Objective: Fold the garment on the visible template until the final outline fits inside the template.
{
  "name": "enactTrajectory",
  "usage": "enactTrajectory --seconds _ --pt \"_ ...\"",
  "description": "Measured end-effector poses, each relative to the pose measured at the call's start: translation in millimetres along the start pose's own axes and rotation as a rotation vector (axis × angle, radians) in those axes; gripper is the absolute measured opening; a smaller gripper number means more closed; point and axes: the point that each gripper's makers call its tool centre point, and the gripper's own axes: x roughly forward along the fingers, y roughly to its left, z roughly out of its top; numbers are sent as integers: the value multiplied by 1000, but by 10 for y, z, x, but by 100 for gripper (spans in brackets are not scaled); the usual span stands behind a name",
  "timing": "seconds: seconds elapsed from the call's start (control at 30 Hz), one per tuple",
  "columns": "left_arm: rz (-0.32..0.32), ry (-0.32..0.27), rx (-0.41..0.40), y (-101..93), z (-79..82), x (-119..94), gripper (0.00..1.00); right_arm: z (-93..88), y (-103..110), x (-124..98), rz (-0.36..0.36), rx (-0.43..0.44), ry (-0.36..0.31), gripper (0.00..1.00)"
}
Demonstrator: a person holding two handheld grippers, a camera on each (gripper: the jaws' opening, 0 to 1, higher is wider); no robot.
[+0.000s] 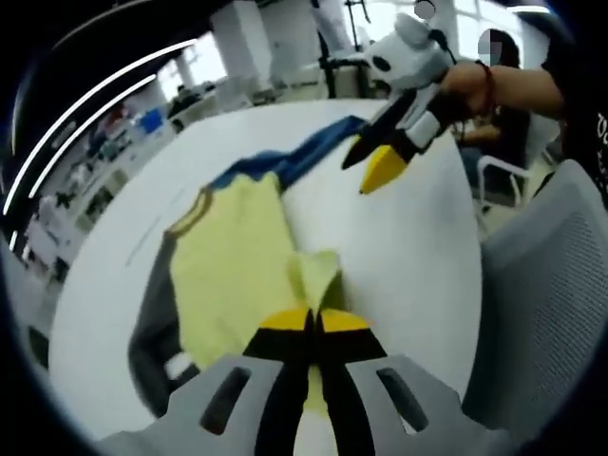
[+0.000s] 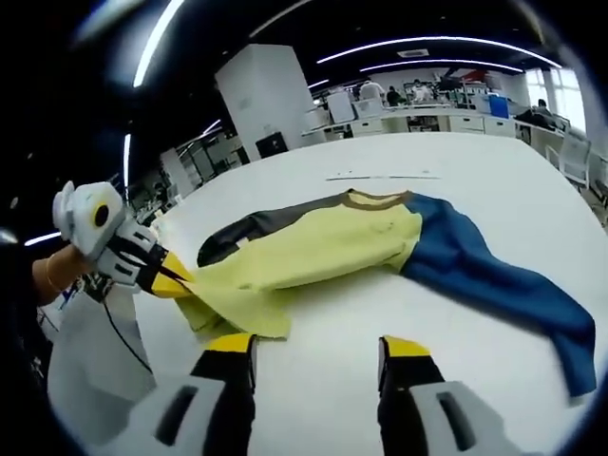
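My garment (image 2: 328,249) sprawls lengthwise across the white table (image 2: 456,161), blue sleeve (image 2: 494,280) trailing right, grey sleeve (image 2: 237,237) left, collar on the far side; my left gripper (image 1: 314,321), jaws pressed together, pinches the yellow hem at the near left; my right gripper (image 2: 318,350) hovers spread, just short of the near edge of the cloth.

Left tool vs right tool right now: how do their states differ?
Left tool: jaws shut, pinching the hem of the yellow shirt. Right tool: jaws spread wide, holding nothing.
The left tool touches the shirt at its bottom edge; the right tool hangs above the white table, clear of the cloth.
Both have yellow tips on black jaws and a grey body, and each is held in a person's hand.
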Motion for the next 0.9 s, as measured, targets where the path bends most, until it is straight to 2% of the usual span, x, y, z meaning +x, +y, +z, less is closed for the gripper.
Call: enactTrajectory --seconds 0.17,0.57,0.9 --pt "-2 9 -19 -11 -30 14 0 -33 70 132 -2 -26 15 41" --pt "6 -10 -77 -22 -42 18 0 -121 226 487 15 -95 59 26" --pt "15 -27 -125 -14 -38 21 0 -219 275 673 -2 -176 109 15"
